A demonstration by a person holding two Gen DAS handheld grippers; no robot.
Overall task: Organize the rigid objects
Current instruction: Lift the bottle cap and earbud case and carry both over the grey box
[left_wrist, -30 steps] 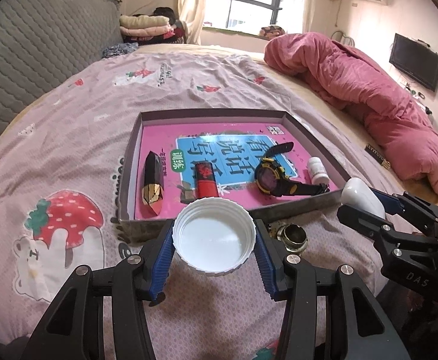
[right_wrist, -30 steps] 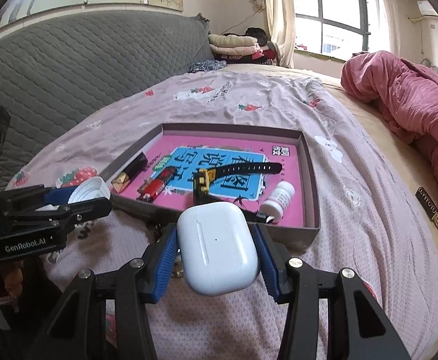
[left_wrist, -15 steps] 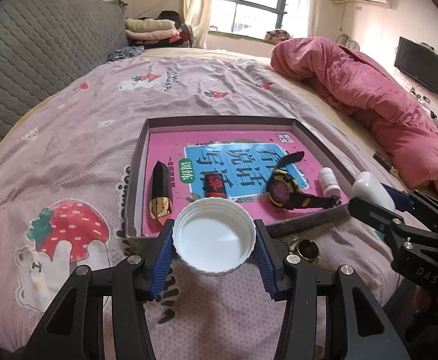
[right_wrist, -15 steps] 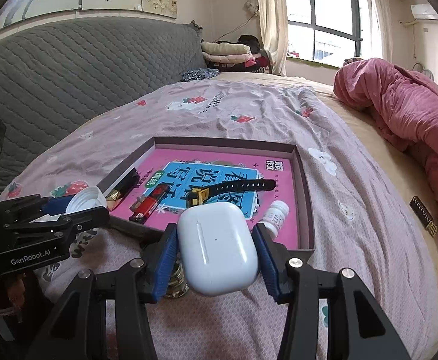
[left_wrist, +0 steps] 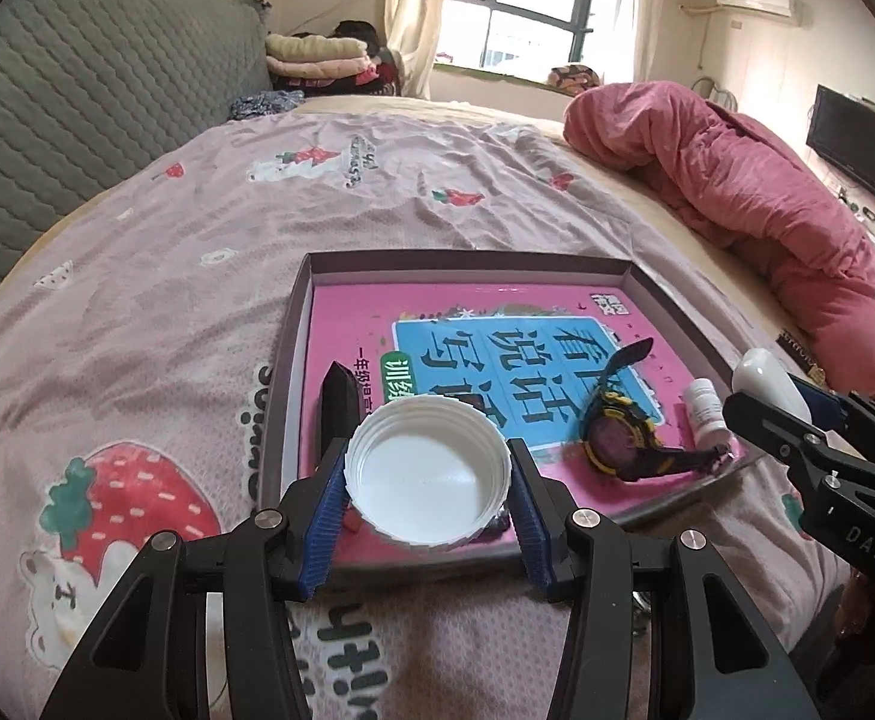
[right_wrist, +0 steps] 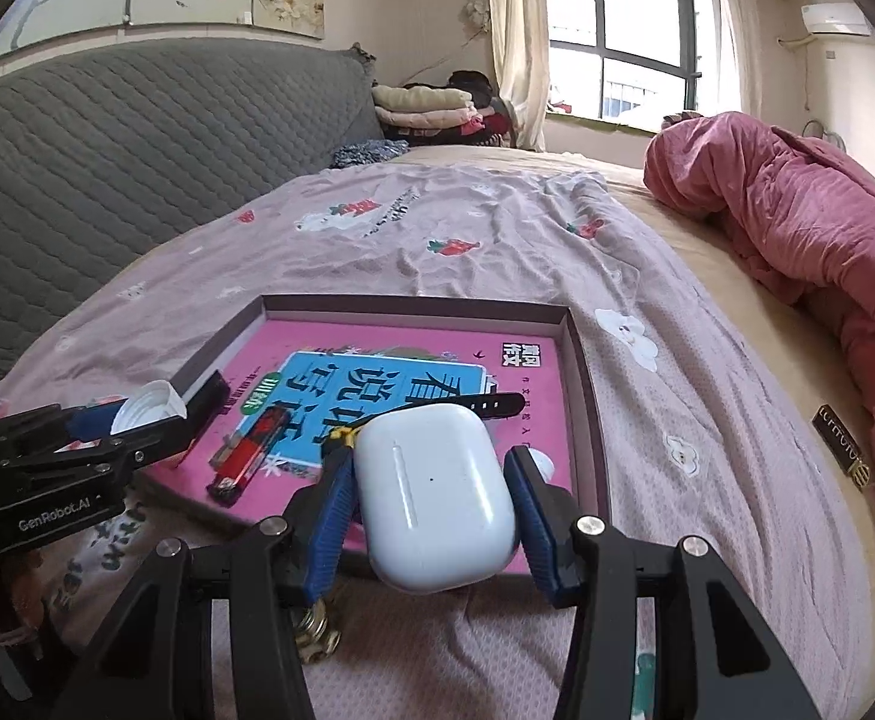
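Bedroom, strawberry-print bedspread (left_wrist: 209, 228), pink quilt (left_wrist: 767, 198) far right | tray (left_wrist: 473, 257) now lies under both jaws, a second ago ahead of them | left gripper (left_wrist: 428, 483) pinches white cap (left_wrist: 428, 474) | right gripper (right_wrist: 431, 492) pinches earbud case (right_wrist: 434, 492) | both carried over tray's near edge, ready for release beside watch (left_wrist: 623, 432)

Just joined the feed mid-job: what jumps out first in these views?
Each tool holds something white: the left tool grips a cap, the right tool an earbud case, both over the near edge of the tray. Inside, a bright pink book carries a watch and a lighter.
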